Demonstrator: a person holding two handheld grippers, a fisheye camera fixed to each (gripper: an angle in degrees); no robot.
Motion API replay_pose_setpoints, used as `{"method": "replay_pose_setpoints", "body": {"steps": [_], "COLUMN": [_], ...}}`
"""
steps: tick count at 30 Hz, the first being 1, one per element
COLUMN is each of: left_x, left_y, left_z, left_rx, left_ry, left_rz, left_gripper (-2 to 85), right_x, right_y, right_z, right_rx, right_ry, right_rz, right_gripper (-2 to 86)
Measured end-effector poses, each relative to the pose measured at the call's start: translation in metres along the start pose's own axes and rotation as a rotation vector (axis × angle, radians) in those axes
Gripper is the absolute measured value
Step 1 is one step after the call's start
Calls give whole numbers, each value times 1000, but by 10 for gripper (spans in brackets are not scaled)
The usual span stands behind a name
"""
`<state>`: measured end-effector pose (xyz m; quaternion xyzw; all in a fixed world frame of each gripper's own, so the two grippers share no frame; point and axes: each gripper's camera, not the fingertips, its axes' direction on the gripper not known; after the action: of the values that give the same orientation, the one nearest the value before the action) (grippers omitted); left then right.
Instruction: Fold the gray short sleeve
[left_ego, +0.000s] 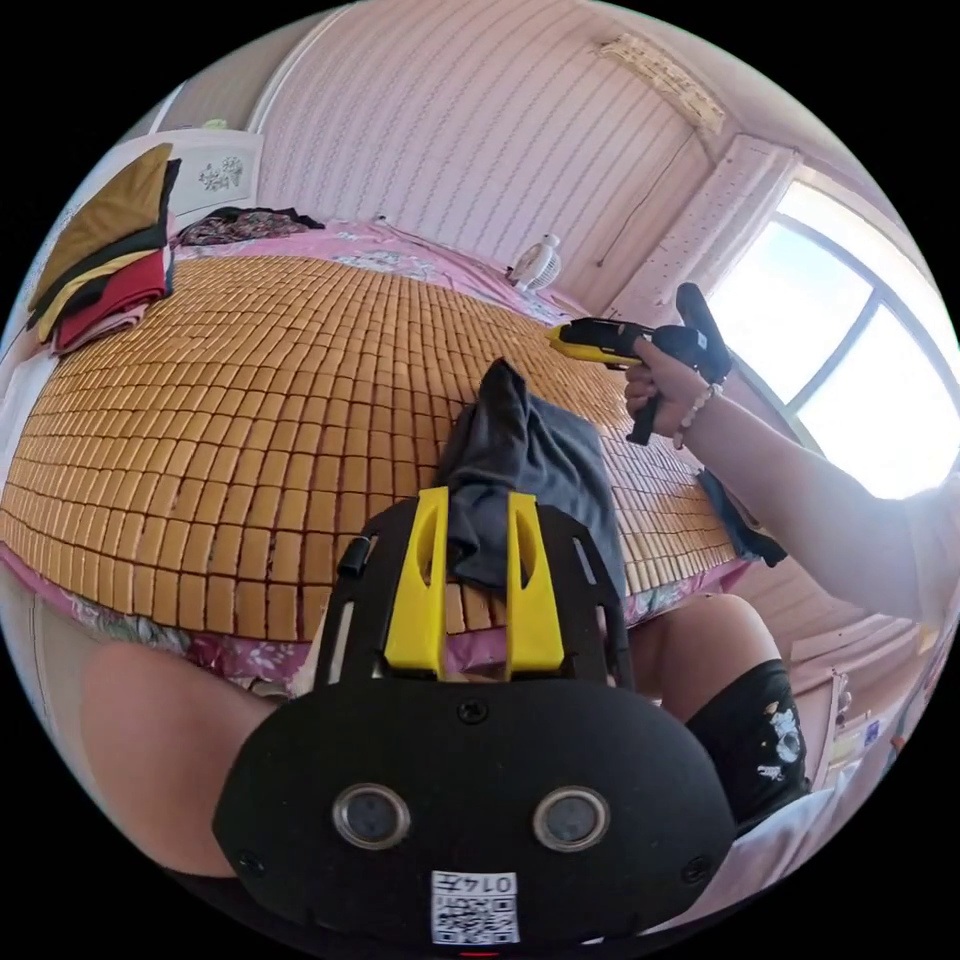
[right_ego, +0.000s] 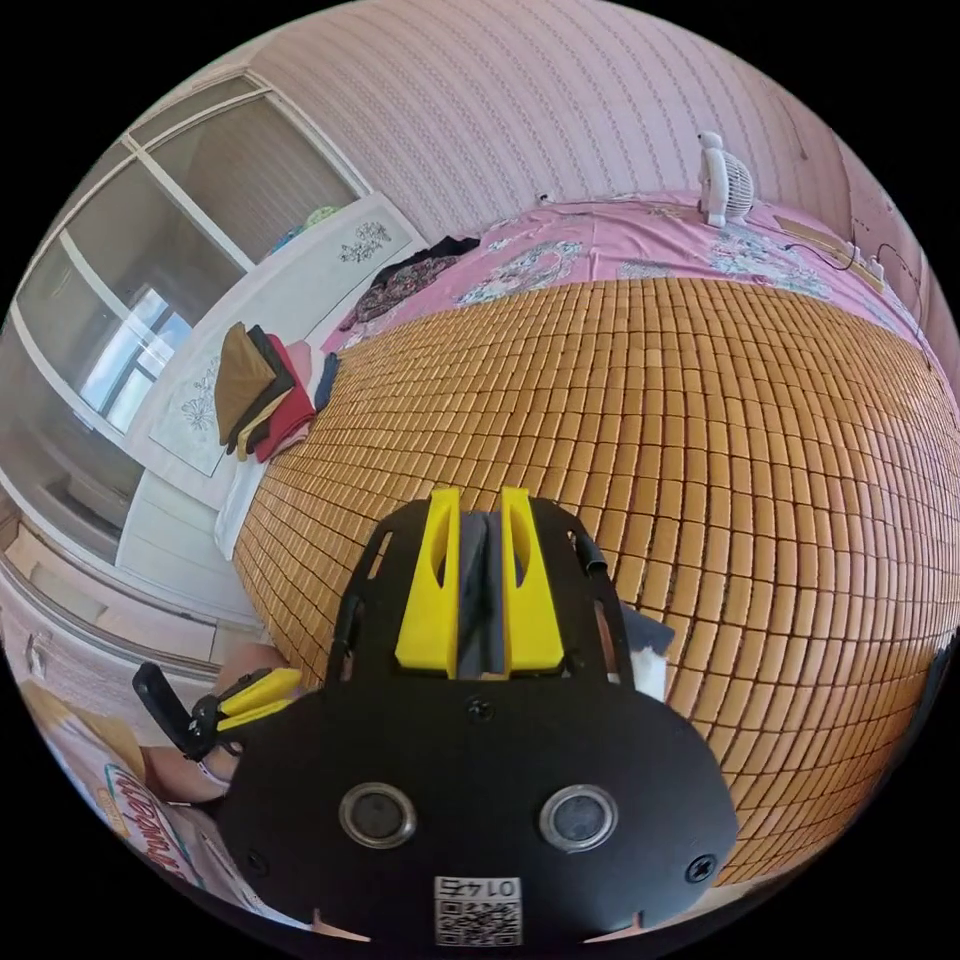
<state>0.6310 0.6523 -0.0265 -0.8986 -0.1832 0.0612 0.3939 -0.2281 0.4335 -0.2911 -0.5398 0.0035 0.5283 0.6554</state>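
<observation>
Currently both tools pinch gray cloth: left tool (left_ego: 474, 520) at lower centre grips the gray short sleeve (left_ego: 530, 460), right tool (right_ego: 478, 560) likewise; lift evenly, keeping edges aligned over the bamboo mat (left_ego: 250, 400).

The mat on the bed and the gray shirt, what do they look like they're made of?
The mat looks like small bamboo or wood tiles linked in rows: hard, orange-brown, slightly glossy, with a regular grid of gaps. The gray shirt looks like soft matte knit fabric, probably cotton jersey: it droops and creases where it hangs from the left tool. I cannot tell the exact fibre.
</observation>
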Motion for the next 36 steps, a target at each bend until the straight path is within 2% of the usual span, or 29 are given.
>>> {"method": "replay_pose_setpoints", "body": {"steps": [2, 6, 10, 13, 18, 26, 29, 31, 36], "left_x": [-17, -46, -62, -71, -71, -78, -80, -67, -14], "left_y": [-1, -12, -29, -38, -49, -69, -80, -89, -108], "left_z": [7, 31, 61, 78, 92, 105, 96, 72, 24], "left_rx": [-14, -67, -108, -127, -132, -117, -91, -32, 34], "left_ry": [-44, -16, -47, -88, -112, -80, -26, 24, 150], "left_rz": [-24, -31, -13, 23, 124, 158, 163, 252, 448], "left_gripper": [103, 116, 122, 105, 59, 8, -2, -5, -7], "right_x": [-6, -14, -20, -26, -30, -32, -25, -19, -4], "right_y": [-4, -10, -14, -17, -19, 1, 18, 47, 139], "right_z": [10, 23, 39, 60, 54, 6, -47, -114, -271], "right_rx": [-36, -117, -219, -305, -326, -296, -177, -35, 248], "right_ry": [71, 198, 154, 141, 142, 62, 4, -77, -138], "right_rz": [-47, -171, -261, -288, -255, -278, -240, -197, -99], "right_gripper": [67, 89, 164, 176, 163, 68, 61, 60, 59]}}
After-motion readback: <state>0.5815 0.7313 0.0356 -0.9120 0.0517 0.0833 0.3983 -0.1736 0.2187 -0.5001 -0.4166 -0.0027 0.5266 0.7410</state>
